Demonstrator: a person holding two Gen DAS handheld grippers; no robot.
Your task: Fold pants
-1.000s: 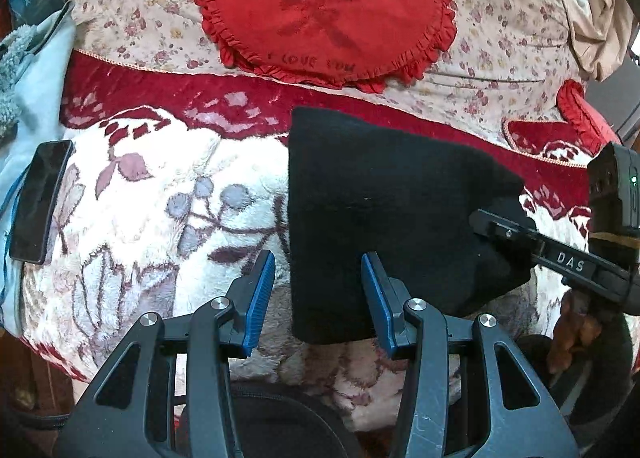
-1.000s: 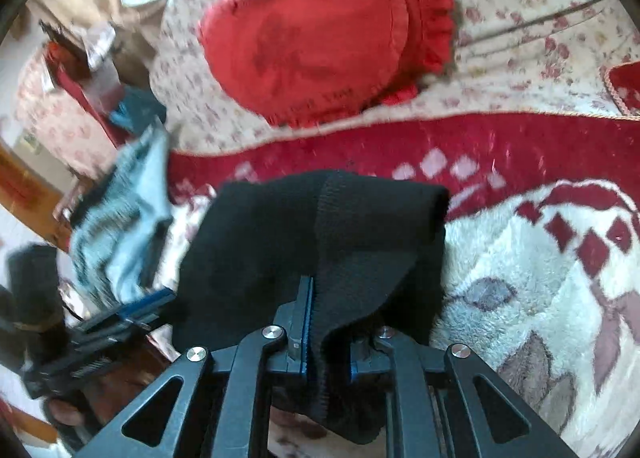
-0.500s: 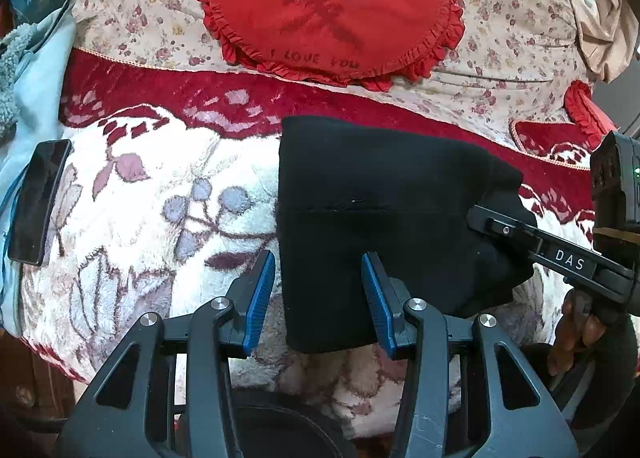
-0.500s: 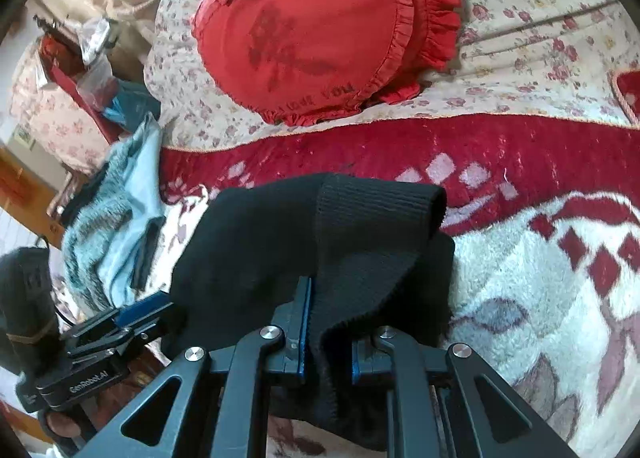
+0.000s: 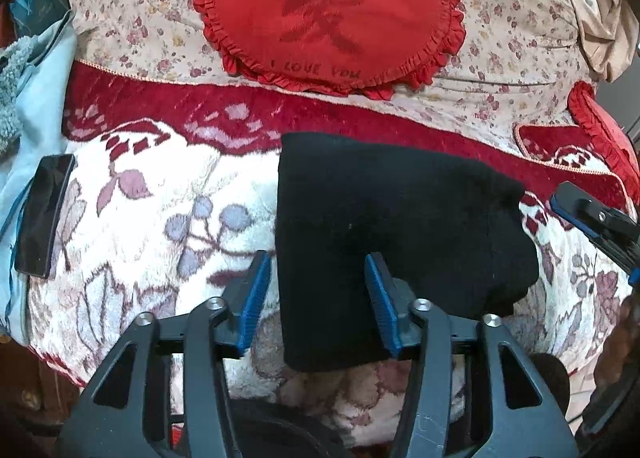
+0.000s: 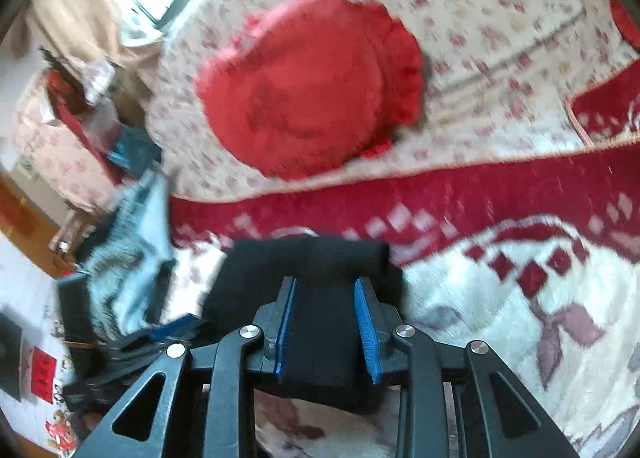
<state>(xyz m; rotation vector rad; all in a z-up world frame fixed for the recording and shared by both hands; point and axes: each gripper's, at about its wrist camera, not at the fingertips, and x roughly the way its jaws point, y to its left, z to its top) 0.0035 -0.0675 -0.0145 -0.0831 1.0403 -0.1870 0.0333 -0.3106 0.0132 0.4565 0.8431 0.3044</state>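
A bed under a plush red-and-white floral blanket [image 5: 168,194] fills both views, a red heart-shaped pillow [image 5: 328,14] behind. Only the left view shows a dark phone [image 5: 44,214] at the blanket's edge; the right view is motion-blurred. The folded black pants [image 5: 392,226] lie on the blanket (near edge hidden by fingers). The left gripper [image 5: 316,298] and right gripper [image 6: 326,328] are both opening, pads clear of the fabric between them.

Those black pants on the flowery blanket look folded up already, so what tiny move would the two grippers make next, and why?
Probably lift both grippers clear. The black pants lie in a compact fold on the blanket. The left gripper and right gripper are both opening, their blue pads apart and not pressing the cloth between them, so backing straight off should leave the fold undisturbed.
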